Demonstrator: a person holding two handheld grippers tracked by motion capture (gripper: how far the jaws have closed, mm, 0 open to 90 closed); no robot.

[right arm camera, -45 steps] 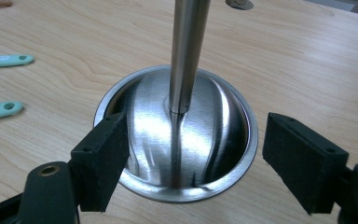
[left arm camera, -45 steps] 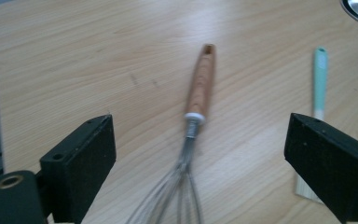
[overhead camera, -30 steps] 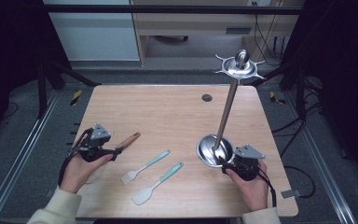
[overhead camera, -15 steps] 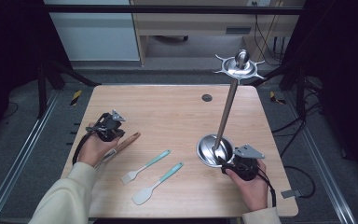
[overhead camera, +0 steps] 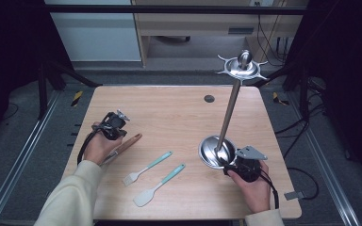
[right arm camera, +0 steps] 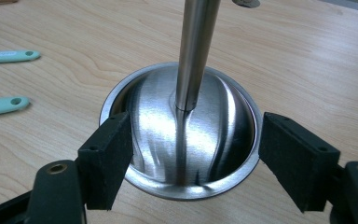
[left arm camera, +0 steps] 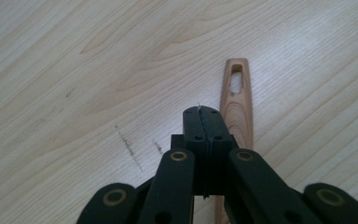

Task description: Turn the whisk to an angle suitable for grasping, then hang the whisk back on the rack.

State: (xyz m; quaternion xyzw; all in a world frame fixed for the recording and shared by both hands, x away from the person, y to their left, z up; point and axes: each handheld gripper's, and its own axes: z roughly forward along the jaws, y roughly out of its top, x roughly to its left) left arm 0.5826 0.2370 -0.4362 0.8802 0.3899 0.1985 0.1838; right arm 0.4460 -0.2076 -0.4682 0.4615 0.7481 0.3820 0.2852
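Since the earlier frames the left gripper (overhead camera: 119, 116) has travelled up and inward from the table's left edge, crossing over the wooden utensil (overhead camera: 125, 146), while the right gripper (overhead camera: 232, 160) has kept its place at the stand; the wooden utensil lies flat on the table (overhead camera: 169, 108) under and just right of the left jaws, which are pressed together on nothing, its slotted handle end (left arm camera: 237, 79) pointing away from them. Nothing has been lifted yet, by my reading; the two teal-handled spatulas (overhead camera: 148, 168) (overhead camera: 159, 185) lie side by side near the front edge, untouched. At the right, the steel utensil stand (overhead camera: 228, 120) rises from its round base (right arm camera: 182, 135), its hooked crown bare; the right jaws stand spread either side of that base, apparently steadying it. Hanging all three utensils looks to remain.
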